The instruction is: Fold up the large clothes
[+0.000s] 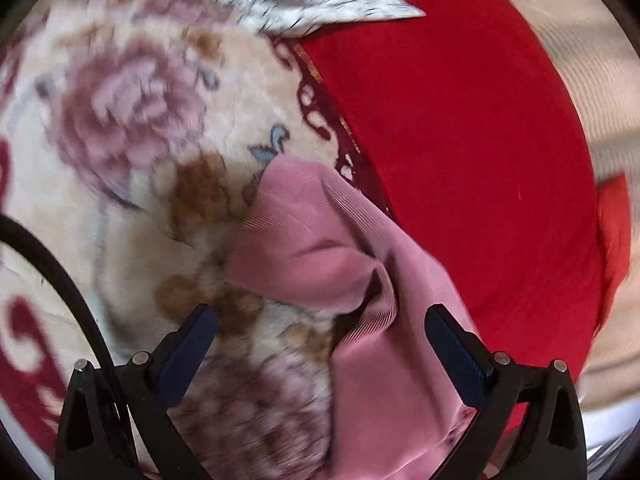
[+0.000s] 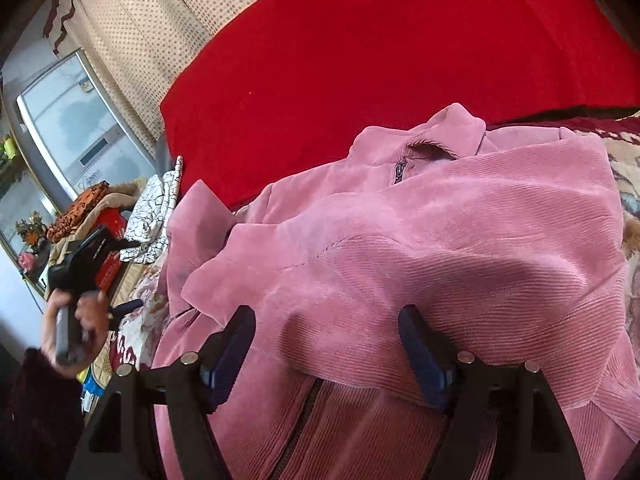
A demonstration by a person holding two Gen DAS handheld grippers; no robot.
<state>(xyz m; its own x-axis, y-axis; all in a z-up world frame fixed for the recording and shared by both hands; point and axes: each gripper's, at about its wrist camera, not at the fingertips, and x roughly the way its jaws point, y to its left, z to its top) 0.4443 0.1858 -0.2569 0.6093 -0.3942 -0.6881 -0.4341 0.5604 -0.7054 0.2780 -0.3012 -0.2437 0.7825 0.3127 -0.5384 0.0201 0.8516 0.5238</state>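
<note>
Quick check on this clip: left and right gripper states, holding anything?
Left gripper: open, holding nothing; a fold of the pink corduroy jacket lies between its fingers.
Right gripper: open, empty, over the same jacket.

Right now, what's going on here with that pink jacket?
A person is folding a pink corduroy jacket spread on a floral blanket beside a red cushion. The right gripper hangs open over the jacket's front, gripping nothing. The left gripper, also open, points at a loose pink corner, not yet pinching it. The hand holding it shows in the right wrist view.
</note>
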